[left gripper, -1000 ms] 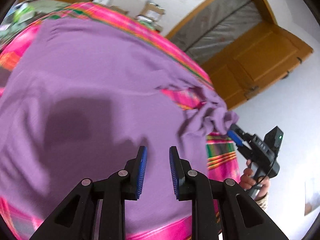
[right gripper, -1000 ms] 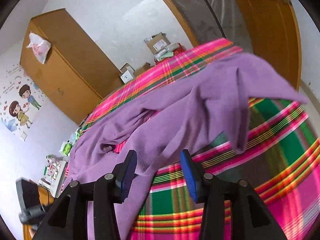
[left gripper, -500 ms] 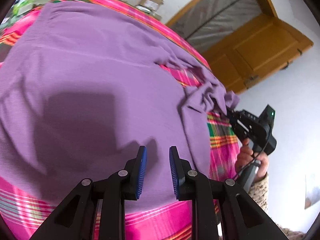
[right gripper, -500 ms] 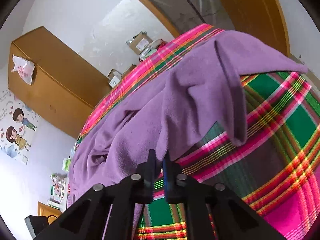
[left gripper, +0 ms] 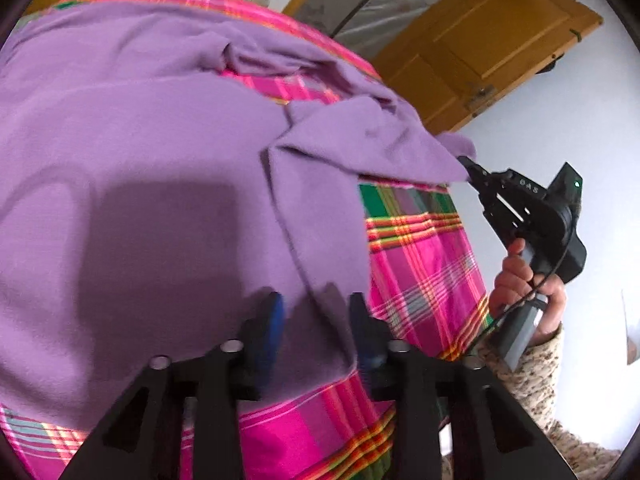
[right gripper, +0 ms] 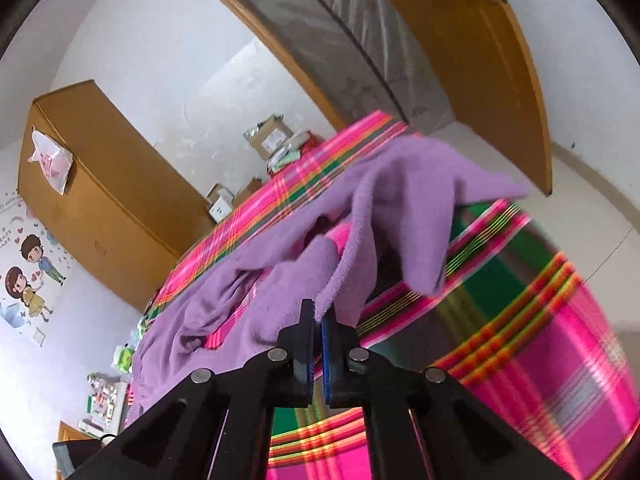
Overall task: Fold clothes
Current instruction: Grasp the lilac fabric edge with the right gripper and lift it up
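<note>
Between our right gripper's (right gripper: 317, 322) closed fingers sat a lifted edge of the purple garment (left gripper: 160, 152); our left gripper (left gripper: 314, 312) hovered parted above its body, spread beyond on the plaid bed (left gripper: 416, 264). Best carry that edge across taut.

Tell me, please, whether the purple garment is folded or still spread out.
Mostly spread: the purple garment lies flat across the plaid cloth, with only one edge lifted by the right gripper, shut on it.

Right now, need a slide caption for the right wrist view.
Right gripper shut on a lifted edge of the purple garment above the plaid bedcover.
</note>
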Demonstrator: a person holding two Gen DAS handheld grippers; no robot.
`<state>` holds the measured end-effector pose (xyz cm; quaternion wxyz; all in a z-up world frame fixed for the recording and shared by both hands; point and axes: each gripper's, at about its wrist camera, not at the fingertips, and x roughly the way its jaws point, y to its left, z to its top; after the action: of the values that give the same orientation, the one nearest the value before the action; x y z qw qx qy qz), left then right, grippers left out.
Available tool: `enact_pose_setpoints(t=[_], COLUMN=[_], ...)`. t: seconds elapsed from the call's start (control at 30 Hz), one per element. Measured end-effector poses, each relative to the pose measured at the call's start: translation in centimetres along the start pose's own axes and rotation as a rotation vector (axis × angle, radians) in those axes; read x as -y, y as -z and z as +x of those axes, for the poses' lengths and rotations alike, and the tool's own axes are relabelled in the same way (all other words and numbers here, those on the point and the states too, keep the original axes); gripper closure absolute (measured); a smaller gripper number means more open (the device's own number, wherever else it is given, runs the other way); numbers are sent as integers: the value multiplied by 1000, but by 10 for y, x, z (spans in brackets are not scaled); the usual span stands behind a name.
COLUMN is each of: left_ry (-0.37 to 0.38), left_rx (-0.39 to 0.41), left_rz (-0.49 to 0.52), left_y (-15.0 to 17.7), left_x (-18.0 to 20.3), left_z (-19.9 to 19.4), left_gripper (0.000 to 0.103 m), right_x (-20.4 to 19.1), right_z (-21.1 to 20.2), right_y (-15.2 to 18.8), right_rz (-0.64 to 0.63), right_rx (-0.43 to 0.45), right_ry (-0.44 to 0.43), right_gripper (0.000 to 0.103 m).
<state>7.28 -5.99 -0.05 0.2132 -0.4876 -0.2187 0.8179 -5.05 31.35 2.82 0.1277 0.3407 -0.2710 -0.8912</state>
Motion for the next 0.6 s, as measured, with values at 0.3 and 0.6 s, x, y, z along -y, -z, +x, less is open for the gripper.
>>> enact_pose_setpoints(t=[0.3,0.6], left_ry=[-124,-230], left_rx=[9,32], left_rz=[74,104], left_y=[-4,-13], left_x=[26,37], left_z=[18,32], left_gripper=[62,62], right_x=[22,56], right_z=[-27,-51], right_y=[-11,-17], right_rz=[22,68], right_rx=[69,118], right_ry=[21,30], right_gripper=[100,100])
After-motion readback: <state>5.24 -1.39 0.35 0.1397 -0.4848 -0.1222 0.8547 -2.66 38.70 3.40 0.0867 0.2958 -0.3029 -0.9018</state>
